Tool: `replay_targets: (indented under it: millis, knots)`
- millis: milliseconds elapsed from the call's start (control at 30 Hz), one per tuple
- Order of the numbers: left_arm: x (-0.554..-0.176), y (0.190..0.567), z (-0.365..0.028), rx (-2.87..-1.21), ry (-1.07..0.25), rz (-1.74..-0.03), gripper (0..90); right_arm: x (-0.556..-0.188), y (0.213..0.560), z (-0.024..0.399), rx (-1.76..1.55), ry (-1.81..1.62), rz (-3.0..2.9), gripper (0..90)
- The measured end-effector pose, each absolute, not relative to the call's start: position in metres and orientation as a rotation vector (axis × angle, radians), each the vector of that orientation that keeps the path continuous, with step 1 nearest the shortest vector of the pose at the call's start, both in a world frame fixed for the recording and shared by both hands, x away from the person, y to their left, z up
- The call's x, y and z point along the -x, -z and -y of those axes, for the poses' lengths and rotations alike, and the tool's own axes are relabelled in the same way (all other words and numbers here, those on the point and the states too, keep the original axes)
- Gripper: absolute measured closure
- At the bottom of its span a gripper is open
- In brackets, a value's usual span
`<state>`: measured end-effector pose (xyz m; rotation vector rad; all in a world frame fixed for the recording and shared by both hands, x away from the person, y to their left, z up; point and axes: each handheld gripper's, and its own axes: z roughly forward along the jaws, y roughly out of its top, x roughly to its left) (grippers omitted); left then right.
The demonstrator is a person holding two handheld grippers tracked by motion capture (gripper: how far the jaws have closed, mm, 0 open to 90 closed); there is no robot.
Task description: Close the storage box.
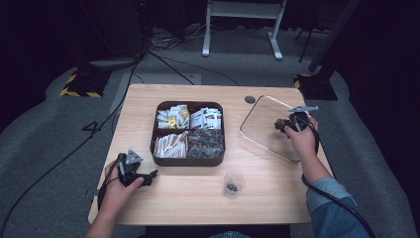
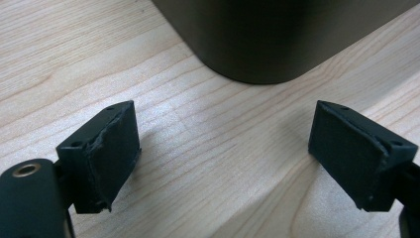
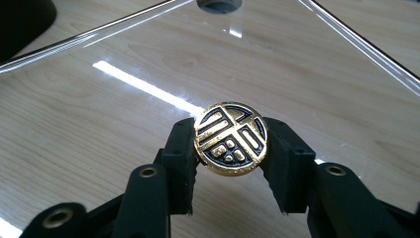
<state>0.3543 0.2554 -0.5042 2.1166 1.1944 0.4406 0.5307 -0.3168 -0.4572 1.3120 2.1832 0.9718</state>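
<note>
1. The landmark is the dark brown divided tray (image 1: 188,159), which sits at the middle of the light wooden table (image 1: 198,198).
2. The tray has four compartments: the two far ones hold white sachets (image 1: 189,118), the near left one holds tan paper sticks (image 1: 170,145), and the near right one holds dark wrapped pieces (image 1: 206,144).
3. To the right of the tray lies a clear lid (image 1: 267,130) with rounded corners, flat on the table and well apart from the tray.
4. At the middle of that lid is a round gold-and-black knob (image 3: 231,138), and this is the thing in hand.
5. The right gripper (image 3: 231,148) is clenched on the knob: in the right gripper view its two black pads press on the knob's left and right edges, over the glossy lid.
6. In the high view the right gripper (image 1: 287,124) sits over the lid, right of the tray, with the person's right hand (image 1: 303,138) behind it.
7. The left gripper (image 1: 143,177) lies low over the table just off the tray's near left corner, held by the left hand (image 1: 119,191).
8. In the left gripper view its jaws stand wide apart and released, with bare wood between them and the tray's rounded corner (image 2: 267,44) just ahead.
9. A small clear plastic cup (image 1: 233,183) stands in front of the tray's near right corner, with something dark at its bottom.
</note>
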Motion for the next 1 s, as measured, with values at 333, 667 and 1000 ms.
replay_targets:
  millis: [333,667,1000]
  knots:
    - [-0.354,0.504,-0.255,-2.115,-0.445,-1.195,12.7,-0.525,0.430,0.318,-1.278,-1.058,-2.153,59.0]
    - [-0.354,0.504,-0.254,-2.113,-0.446,-1.204,12.7,-0.525,0.400,0.305,-1.179,-1.089,-2.187,59.0]
    - [-0.354,0.504,-0.254,-2.112,-0.446,-1.206,12.7,-0.532,0.383,0.274,-1.081,-1.122,-2.241,59.0]
